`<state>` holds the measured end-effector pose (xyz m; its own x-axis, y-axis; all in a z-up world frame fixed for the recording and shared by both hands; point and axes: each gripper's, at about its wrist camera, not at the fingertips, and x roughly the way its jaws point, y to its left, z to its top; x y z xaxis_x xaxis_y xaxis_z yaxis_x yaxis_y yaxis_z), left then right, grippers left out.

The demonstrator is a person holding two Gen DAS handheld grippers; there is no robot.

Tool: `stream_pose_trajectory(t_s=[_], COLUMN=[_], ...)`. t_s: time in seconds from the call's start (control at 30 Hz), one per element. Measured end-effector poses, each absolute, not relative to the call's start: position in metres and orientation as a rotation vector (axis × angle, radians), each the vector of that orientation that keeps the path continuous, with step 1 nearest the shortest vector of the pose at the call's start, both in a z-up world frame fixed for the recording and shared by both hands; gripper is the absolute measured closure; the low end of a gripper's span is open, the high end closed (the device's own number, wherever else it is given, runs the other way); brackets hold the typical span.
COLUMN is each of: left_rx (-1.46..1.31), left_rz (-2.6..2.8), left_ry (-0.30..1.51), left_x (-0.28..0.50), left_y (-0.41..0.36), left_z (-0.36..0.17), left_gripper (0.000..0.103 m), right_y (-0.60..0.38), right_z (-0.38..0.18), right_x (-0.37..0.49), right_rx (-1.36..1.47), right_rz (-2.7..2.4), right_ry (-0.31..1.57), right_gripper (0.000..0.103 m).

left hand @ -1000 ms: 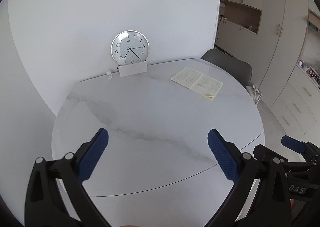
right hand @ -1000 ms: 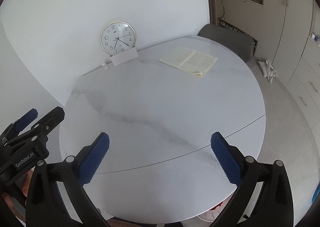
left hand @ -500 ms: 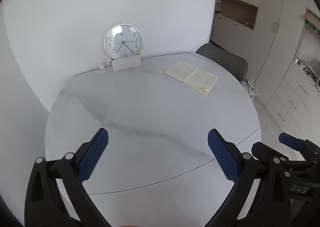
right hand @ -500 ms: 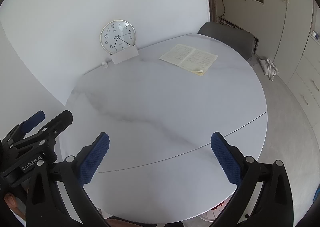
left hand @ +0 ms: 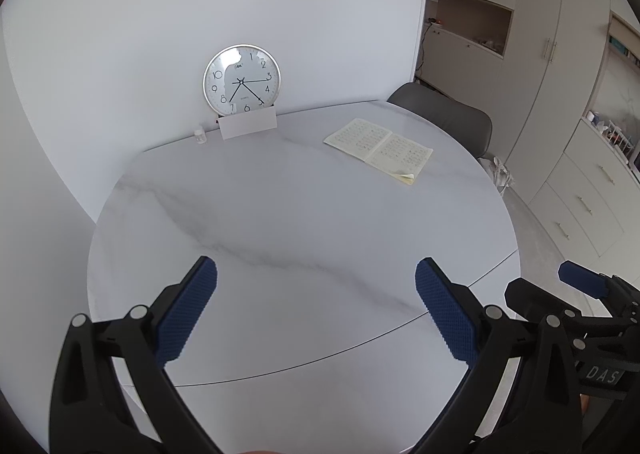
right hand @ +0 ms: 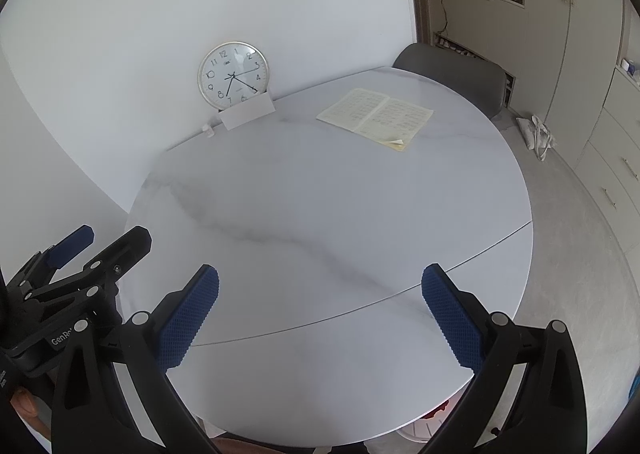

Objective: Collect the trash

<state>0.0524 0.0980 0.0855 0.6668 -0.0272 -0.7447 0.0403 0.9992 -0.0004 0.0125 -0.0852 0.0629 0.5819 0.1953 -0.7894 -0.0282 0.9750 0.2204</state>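
Note:
A round white marble table (left hand: pixel 304 214) fills both views (right hand: pixel 340 194). My left gripper (left hand: pixel 316 294) is open and empty above its near edge. My right gripper (right hand: pixel 320 294) is open and empty, also above the near edge, to the right of the left one. No loose trash shows on the tabletop. A white bin with something red in it (right hand: pixel 424 424) peeks out below the table's near edge in the right wrist view, mostly hidden.
An open yellowish booklet (left hand: pixel 380 148) lies at the far right. A wall clock (left hand: pixel 242 80) leans on the white backdrop behind a white card (left hand: pixel 248 125), beside a small bottle (left hand: pixel 200 136). A grey chair (left hand: pixel 444 114), cabinets (left hand: pixel 560 94) stand right.
Both grippers have drawn back and risen a little, so more of the table and room shows. Both stay open and empty.

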Motion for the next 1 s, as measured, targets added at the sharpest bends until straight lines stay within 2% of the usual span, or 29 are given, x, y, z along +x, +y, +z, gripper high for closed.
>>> stream_pose_trajectory(t_s=[1.0], left_rx=[0.029], left_rz=[-0.067], left_ry=[0.831], left_x=[0.047], left_y=[0.091], left_z=[0.088], left_gripper=[0.008], right_y=[-0.100], right_z=[0.065], right_x=[0.008], right_rx=[0.199], right_rz=[0.108], right_ry=[0.924], right_gripper=[0.002])
